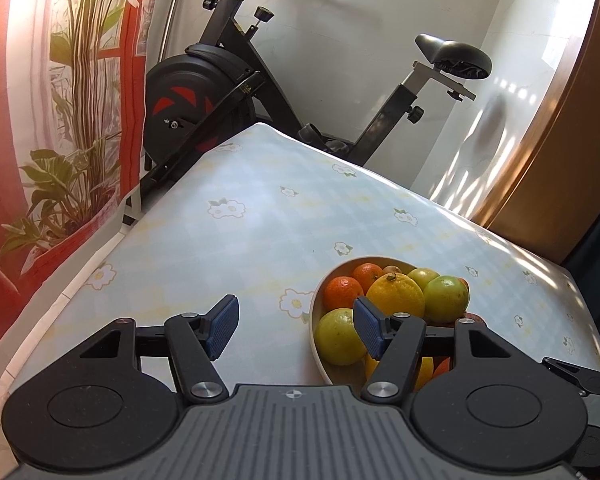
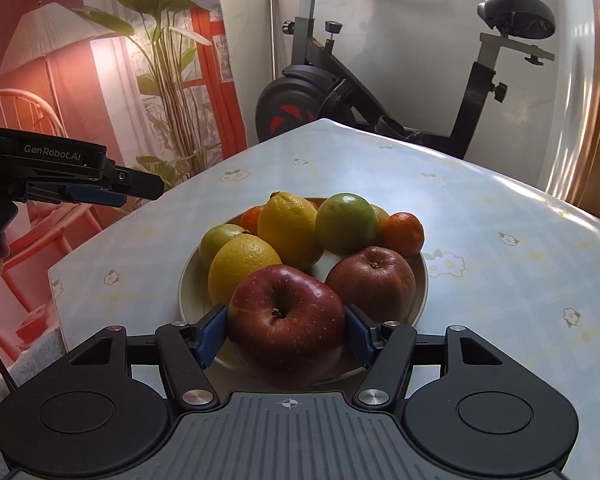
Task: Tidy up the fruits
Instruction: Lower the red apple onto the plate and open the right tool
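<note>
A cream bowl [image 2: 422, 280] on the table holds lemons, green citrus, small oranges and two red apples. My right gripper [image 2: 286, 334] is shut on the nearer red apple [image 2: 286, 320], with blue pads against both its sides, at the bowl's near rim. A second apple [image 2: 374, 280] lies to its right, two lemons [image 2: 288, 228] behind. In the left wrist view the bowl [image 1: 318, 320] sits at the right. My left gripper [image 1: 296, 328] is open and empty, hovering over the table just left of the bowl; it also shows in the right wrist view [image 2: 100, 192].
The table has a pale blue flowered cloth [image 1: 240, 220]. An exercise bike [image 1: 228, 92] stands behind the far table edge. A plant wall mural [image 1: 68, 120] is at left, a wooden door [image 1: 560, 160] at right.
</note>
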Tool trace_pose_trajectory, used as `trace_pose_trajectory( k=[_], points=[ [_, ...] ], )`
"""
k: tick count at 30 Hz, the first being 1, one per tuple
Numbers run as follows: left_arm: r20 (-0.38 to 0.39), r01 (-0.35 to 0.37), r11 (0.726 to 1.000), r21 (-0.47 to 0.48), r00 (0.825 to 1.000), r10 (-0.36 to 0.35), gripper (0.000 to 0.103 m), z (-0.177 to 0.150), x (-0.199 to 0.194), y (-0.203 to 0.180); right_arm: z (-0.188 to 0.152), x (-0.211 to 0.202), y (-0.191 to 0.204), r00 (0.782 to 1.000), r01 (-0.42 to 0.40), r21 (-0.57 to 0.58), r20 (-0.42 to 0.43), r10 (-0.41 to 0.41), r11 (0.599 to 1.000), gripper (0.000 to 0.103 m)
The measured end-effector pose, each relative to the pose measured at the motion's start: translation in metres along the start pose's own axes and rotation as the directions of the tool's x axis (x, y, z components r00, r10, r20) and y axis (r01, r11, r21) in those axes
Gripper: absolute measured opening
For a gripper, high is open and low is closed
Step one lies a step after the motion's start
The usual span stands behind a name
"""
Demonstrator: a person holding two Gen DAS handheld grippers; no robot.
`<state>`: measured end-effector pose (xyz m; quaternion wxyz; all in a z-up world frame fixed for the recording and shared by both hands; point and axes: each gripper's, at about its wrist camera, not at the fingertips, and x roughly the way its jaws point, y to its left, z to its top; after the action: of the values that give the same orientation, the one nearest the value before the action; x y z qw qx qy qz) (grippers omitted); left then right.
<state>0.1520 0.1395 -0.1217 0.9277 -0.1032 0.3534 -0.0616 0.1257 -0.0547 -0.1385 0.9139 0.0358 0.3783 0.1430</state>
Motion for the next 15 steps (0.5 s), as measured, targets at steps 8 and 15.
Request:
trace_pose_trajectory(
  k=[8, 15],
  points=[
    [-0.011, 0.010, 1.000, 0.016, 1.000, -0.010, 0.071, -0.002, -0.005, -0.006, 0.001, -0.012, -0.006, 1.000, -0.002, 0.018, 0.029, 0.001, 1.000, 0.062],
    [-0.019, 0.028, 0.997, 0.065, 0.999, -0.027, 0.083, -0.003, -0.017, -0.022, 0.003, -0.039, -0.019, 0.996, 0.019, 0.046, 0.084, -0.023, 0.999, 0.078]
  ],
)
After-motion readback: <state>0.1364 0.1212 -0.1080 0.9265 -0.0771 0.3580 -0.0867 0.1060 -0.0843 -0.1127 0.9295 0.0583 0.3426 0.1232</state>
